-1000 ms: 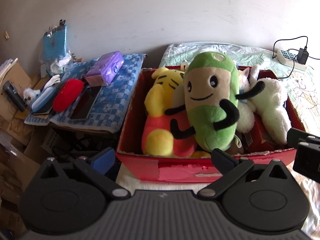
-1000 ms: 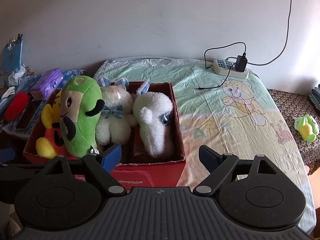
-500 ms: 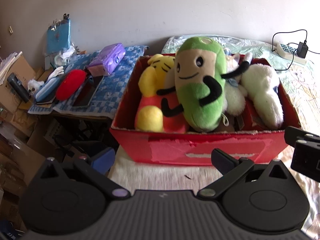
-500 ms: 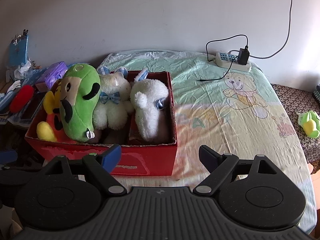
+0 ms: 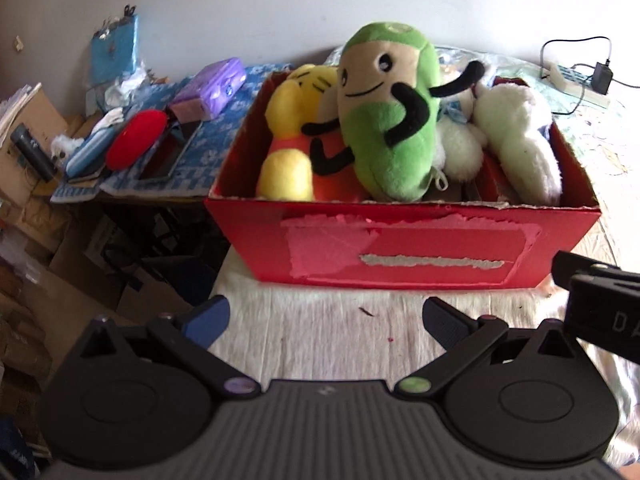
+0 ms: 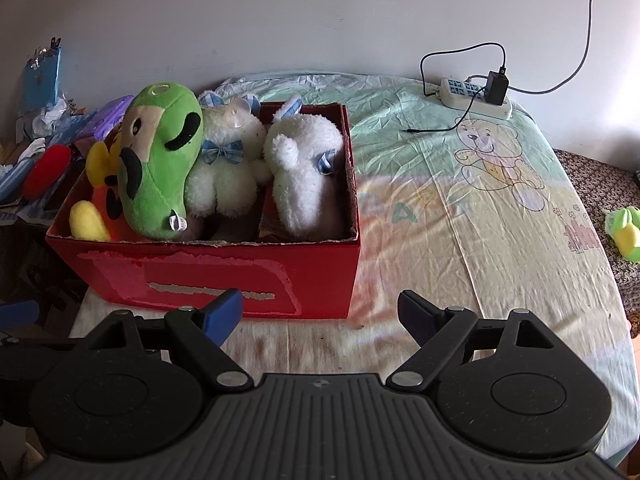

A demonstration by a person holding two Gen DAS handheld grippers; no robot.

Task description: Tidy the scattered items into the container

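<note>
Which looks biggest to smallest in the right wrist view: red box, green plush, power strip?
1. red box
2. green plush
3. power strip

The strip lies farther back on the bed, so its small look is partly distance.

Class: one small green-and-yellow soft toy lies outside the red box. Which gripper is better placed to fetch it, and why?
Probably the right gripper: open and empty, with the small green-and-yellow soft toy at the right edge of its view. The left gripper, also open, faces the red cardboard box and does not see it.

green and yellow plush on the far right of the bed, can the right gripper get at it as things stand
Probably yes: the right gripper is open and empty, and only bare bedsheet lies between it and the green and yellow plush, though that sits partly out of frame.
</note>
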